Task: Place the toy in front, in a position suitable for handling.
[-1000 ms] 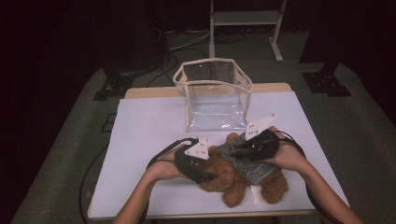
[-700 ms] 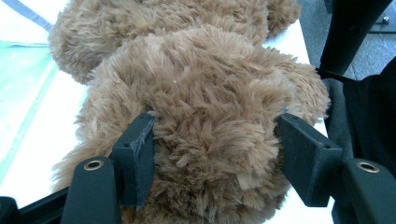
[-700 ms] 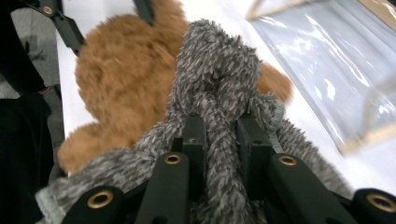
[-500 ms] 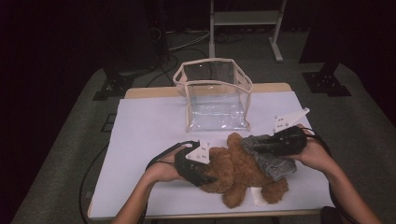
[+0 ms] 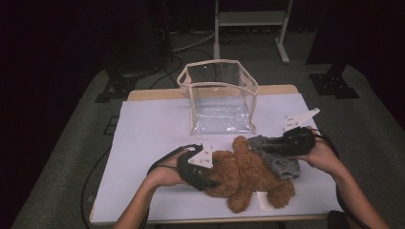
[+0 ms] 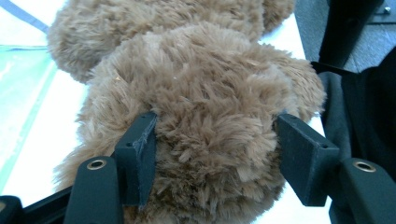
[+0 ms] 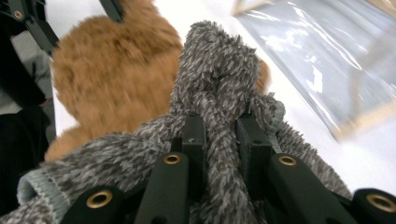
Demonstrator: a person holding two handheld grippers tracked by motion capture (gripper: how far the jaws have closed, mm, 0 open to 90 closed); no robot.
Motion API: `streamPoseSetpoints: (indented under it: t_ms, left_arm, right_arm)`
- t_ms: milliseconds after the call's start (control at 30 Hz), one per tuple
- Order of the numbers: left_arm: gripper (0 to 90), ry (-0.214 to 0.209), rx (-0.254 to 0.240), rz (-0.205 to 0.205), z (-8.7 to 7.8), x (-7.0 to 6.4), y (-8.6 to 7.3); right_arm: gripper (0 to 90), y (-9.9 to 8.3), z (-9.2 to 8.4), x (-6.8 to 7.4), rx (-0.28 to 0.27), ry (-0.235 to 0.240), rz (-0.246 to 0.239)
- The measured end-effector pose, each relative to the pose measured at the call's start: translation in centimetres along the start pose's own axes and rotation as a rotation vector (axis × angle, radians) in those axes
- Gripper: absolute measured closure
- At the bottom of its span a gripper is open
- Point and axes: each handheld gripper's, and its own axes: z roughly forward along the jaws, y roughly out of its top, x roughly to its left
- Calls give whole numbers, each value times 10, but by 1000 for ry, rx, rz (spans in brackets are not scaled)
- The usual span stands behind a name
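My left gripper (image 5: 203, 177) is clamped on the brown teddy bear's (image 5: 243, 176) head, lower centre of the high view — right gripper (image 5: 274, 145) pinches the grey knit sweater (image 5: 279, 160) just right of it, below the clear bag (image 5: 219, 98).

Left gripper (image 5: 210, 181) clamps near the table's front edge, right gripper (image 5: 267, 144) pinches tight toward the right edge, forearms flanking.
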Motion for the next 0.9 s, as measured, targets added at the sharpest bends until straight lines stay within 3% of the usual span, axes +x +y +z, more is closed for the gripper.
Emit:
streamPoseSetpoints:
  t_ms: [100,200,333,467,567,733,800,900]
  left_arm:
    - [367,14,-13,-18,2,5,1]
    - [378,20,-31,-45,5,10,2]
    - [374,40,-46,-88,7,17,4]
    - [366,73,-70,-137,8,25,3]
    - [356,78,-72,-135,4,27,1]
    - [350,61,-107,-103,-11,21,-4]
    - [349,49,-91,-86,-14,17,-10]
    - [350,55,-84,-93,-9,16,-16]
  right_arm:
    - [753,-19,-16,-4,-30,-17,45]
    - [755,-23,-21,1,-47,-20,44]
    - [754,-9,-14,12,-54,-5,-4]
    - [751,9,4,30,-53,43,-68]
    - [750,16,15,42,-29,43,-117]
    - [753,5,12,32,-26,23,-85]
    - [753,0,9,23,-39,14,-54]
    - [754,-2,9,15,-48,3,-37]
